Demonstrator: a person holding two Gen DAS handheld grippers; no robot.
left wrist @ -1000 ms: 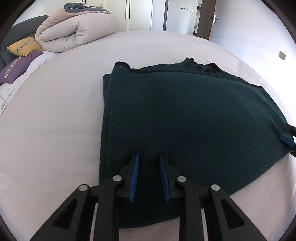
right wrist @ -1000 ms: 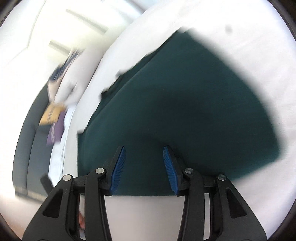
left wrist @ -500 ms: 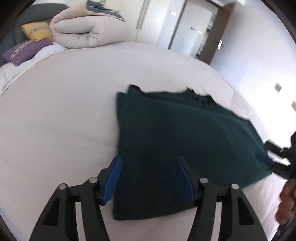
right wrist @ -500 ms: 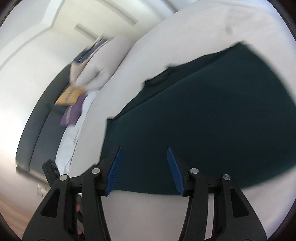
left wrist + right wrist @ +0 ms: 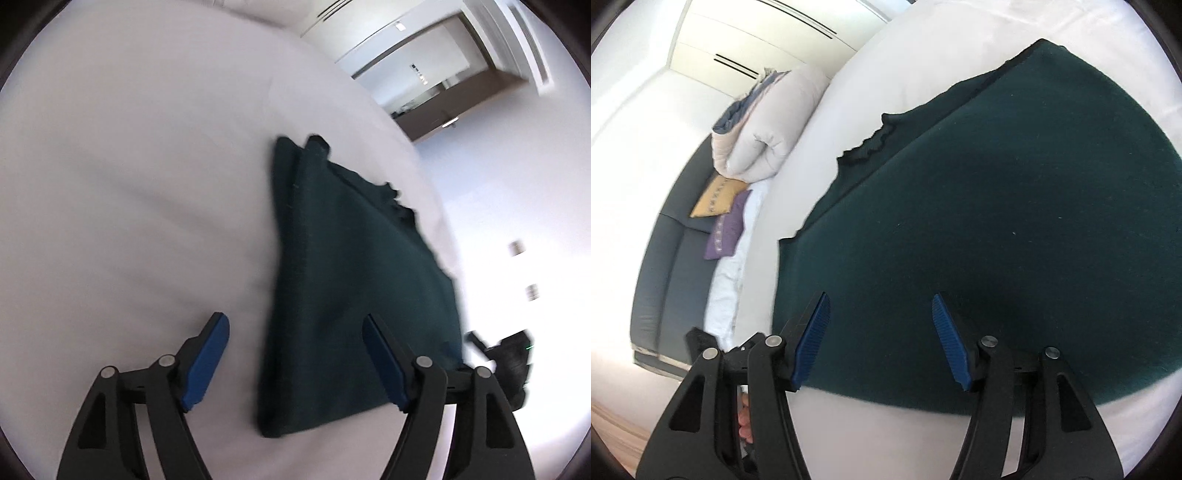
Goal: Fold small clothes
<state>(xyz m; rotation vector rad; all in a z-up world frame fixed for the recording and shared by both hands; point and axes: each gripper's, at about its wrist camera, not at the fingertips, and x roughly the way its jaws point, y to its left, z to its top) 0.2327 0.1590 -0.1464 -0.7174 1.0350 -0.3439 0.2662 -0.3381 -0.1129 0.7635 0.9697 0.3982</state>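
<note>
The folded dark green garment (image 5: 354, 295) lies flat on the white bed (image 5: 129, 184), filling the frame's center, while the left tool (image 5: 295, 354) and right tool (image 5: 881, 336) hover released above its near edge

The left gripper (image 5: 295, 354) has its blue-padded jaws spread wide with nothing between them. The right gripper (image 5: 881, 339) is likewise spread wide and grips nothing. Both tilt downward, their black arms splayed outward.
</note>
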